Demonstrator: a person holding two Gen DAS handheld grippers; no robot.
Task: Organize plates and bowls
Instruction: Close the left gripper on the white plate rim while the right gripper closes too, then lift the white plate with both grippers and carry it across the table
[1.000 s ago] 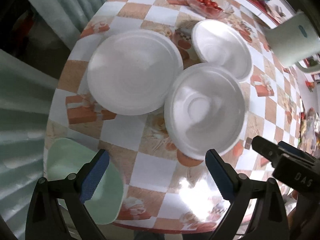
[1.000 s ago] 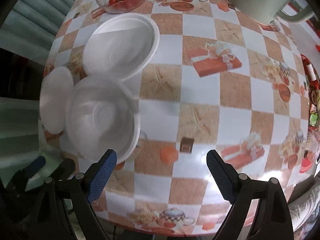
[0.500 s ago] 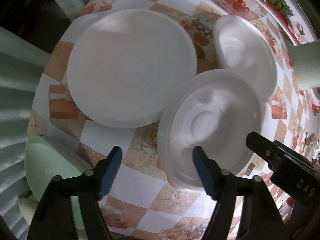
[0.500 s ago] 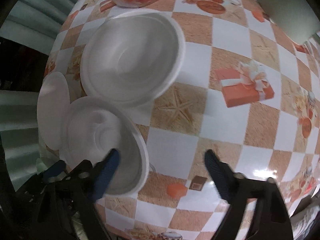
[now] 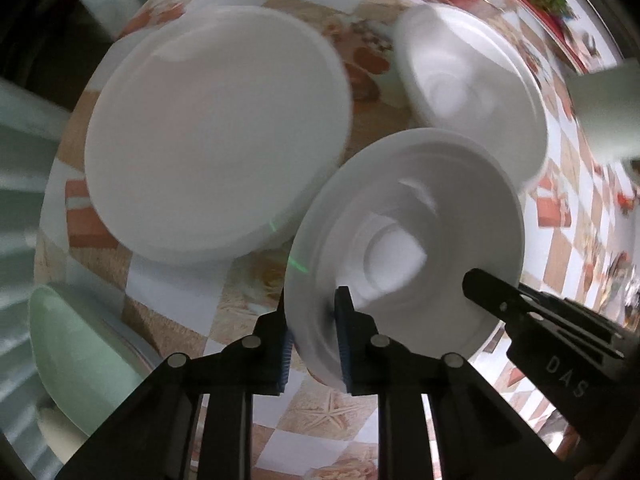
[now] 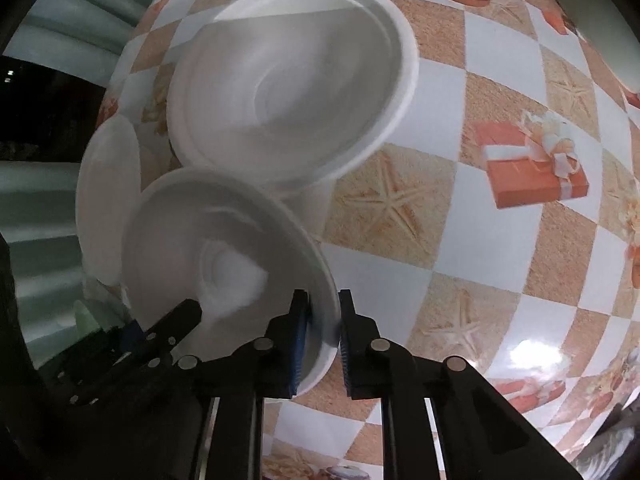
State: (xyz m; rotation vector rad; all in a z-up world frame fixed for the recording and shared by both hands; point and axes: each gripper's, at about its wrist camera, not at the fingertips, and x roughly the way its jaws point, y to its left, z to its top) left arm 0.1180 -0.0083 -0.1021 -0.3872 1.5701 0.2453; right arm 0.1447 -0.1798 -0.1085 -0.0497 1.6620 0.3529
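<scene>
The left gripper (image 5: 314, 344) is closed on the near rim of a white foam bowl (image 5: 404, 248), with one blue pad (image 5: 286, 356) outside the wall and the other inside. The right gripper (image 6: 322, 344) is clamped on the opposite side of the same bowl's rim, likewise with one finger inside and one outside; it also shows as a black tool at the bowl's right edge in the left wrist view. The bowl sits near the front edge of a table (image 6: 500, 220) covered with a checked cloth printed with starfish and gift boxes, and appears tilted; whether it touches the cloth cannot be told. A second white bowl (image 6: 292, 80) stands upright just behind it, their rims touching or overlapping in the right wrist view. A large white plate (image 5: 216, 132) lies flat on the cloth to the left of both bowls, its edge just beside the gripped bowl. A pale green dish (image 5: 80, 360) sits at the near left table edge, well apart from the bowls. A light-coloured jug (image 5: 608, 112) stands at the far right, partly cropped and blurred.
</scene>
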